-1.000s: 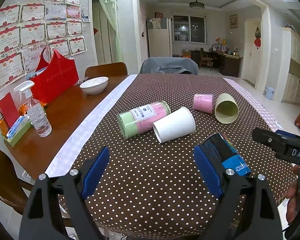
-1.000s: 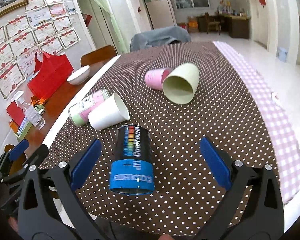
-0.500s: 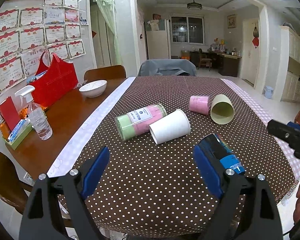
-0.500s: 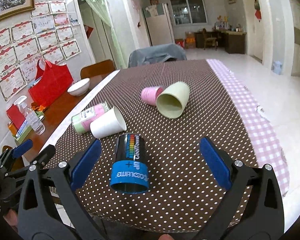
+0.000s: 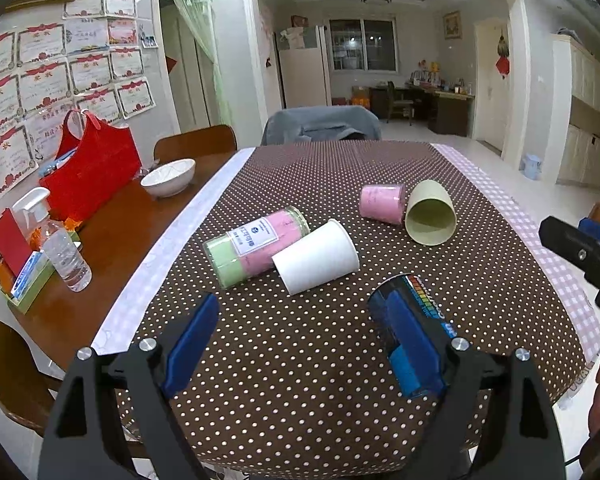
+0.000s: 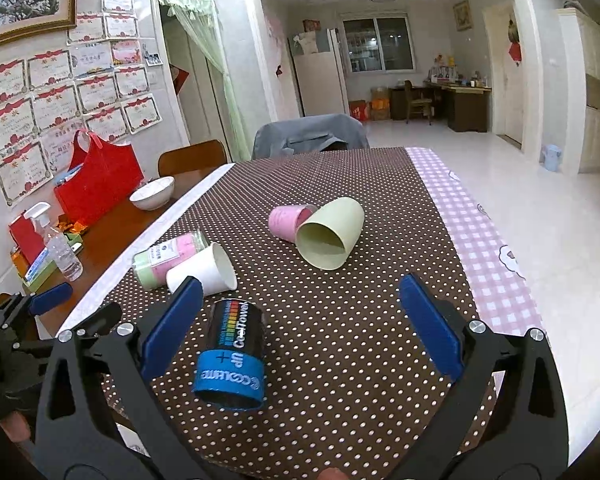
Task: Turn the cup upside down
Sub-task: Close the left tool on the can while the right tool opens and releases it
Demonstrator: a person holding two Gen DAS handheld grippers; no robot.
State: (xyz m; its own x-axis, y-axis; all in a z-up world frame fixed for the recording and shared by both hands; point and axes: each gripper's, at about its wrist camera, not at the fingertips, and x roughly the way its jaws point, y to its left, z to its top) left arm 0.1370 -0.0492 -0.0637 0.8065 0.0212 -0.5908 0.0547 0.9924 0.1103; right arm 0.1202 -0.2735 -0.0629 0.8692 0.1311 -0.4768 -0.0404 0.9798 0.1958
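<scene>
- The left gripper (image 5: 304, 340) hangs above the near end of the polka-dot tablecloth (image 5: 300, 380), its blue pads wide apart and holding nothing.
- The right gripper (image 6: 300, 320) is likewise spread wide and empty above the same cloth.
- A black-and-blue printed cup (image 6: 232, 356) lies on its side near the table's front edge, its blue rim toward the camera; in the left wrist view this cup (image 5: 424, 304) sits partly behind the left gripper's right pad.
- Farther back, a white paper cup (image 5: 316, 256) lies on its side, touching a pink-and-green labelled jar (image 5: 256, 246), also lying down.
- Beyond them, a pale yellow cup (image 5: 430, 218) and a pink cup (image 5: 382, 203) lie side by side, touching.
- On the bare wood to the left stand a white bowl (image 5: 168, 176), a red bag (image 5: 94, 172) and a spray bottle (image 5: 56, 248).
</scene>
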